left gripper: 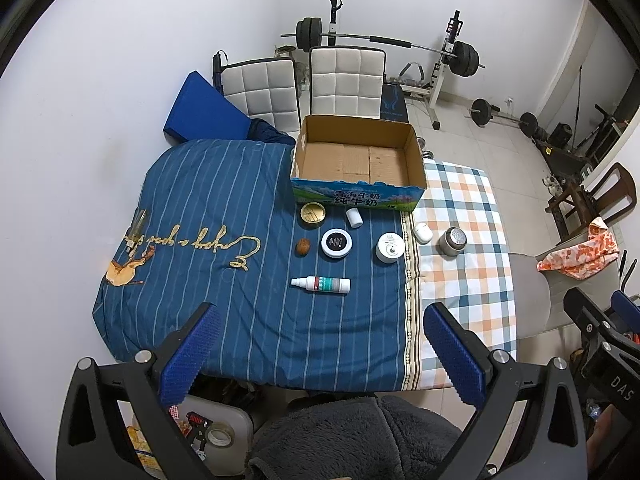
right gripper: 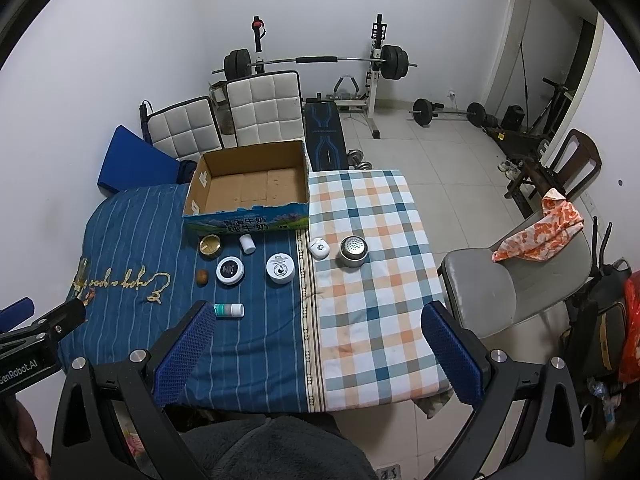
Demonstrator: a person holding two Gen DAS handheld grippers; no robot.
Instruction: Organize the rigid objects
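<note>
Plainly, nothing is grasped yet, so every hazard below is a judgement about what lies ahead.

Left gripper [left gripper: 320,344]: jaws spread wide and empty, held above the near edge of the blue striped quilt [left gripper: 224,208].

Right gripper [right gripper: 320,344]: also wide apart, holding nothing, above the seam where the quilt meets the checked cloth [right gripper: 372,264].

Cardboard box [left gripper: 356,196]: open-topped and empty, at the far side of the cloths; probably where the items go.

Spray bottle [left gripper: 321,284]: lies on its side, nearest the grippers; round, so it may roll away if only one finger touches it.

Black-lidded jar [left gripper: 337,242] and white jar [left gripper: 389,247]: low and wide; a shallow pinch on the lid rim could slip.

Walnut [left gripper: 303,247]: small and hard, just left of the black-lidded jar; likely to pop out of the pads.

Gold tin [left gripper: 313,213] and small white bottle [left gripper: 354,217]: just in front of the box wall, so a gripper reaching them could shove the box.

White earbud case [left gripper: 423,233] and metal strainer cup [left gripper: 452,241]: on the checked cloth; the soft bedding may let them tip.

Two grippers: close together, so reaching across could make them collide.
</note>
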